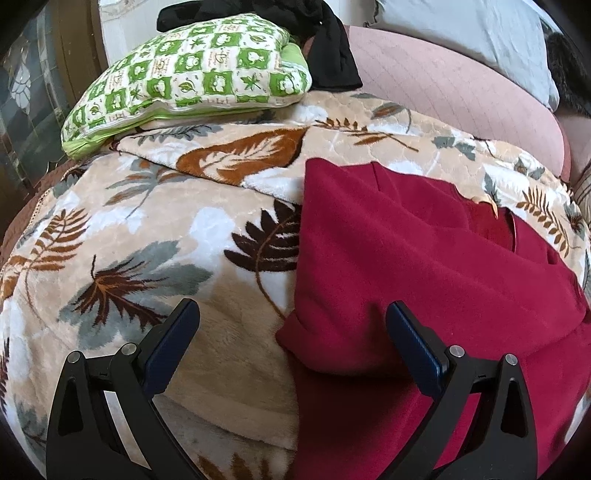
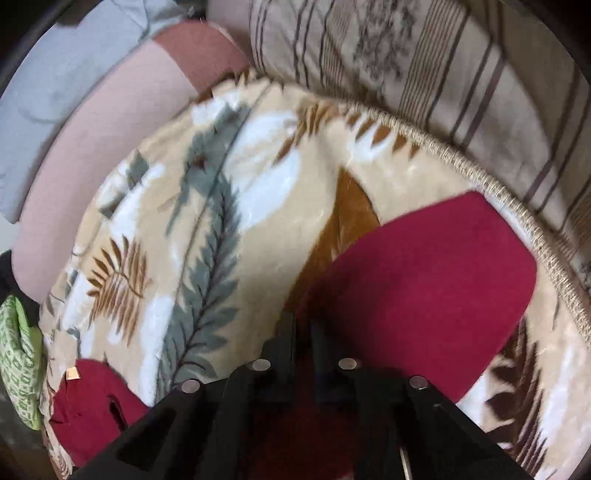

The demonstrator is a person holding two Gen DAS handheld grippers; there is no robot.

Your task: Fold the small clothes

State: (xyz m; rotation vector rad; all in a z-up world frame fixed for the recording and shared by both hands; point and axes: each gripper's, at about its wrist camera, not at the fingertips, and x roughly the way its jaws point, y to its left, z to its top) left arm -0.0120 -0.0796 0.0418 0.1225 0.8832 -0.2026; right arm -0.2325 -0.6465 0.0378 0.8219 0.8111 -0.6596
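Note:
A dark red fleece garment [image 1: 424,266] lies on a beige blanket with a leaf print [image 1: 155,229]. Its left side is folded over, with a rolled corner near the front. My left gripper [image 1: 291,314] is open and empty, its blue-padded fingers [image 1: 413,339] hovering over that corner. In the right wrist view the same garment [image 2: 424,280] spreads ahead, with its collar and tag end at the lower left. My right gripper [image 2: 303,325] is shut on an edge of the red garment; its fingers are pressed together with red cloth around them.
A green and white patterned pillow [image 1: 192,74] lies at the back left with black clothing [image 1: 332,55] behind it. A pink cushion [image 1: 461,92] and a grey pillow [image 1: 480,29] are at the back. A striped beige pillow [image 2: 424,66] borders the blanket's corded edge.

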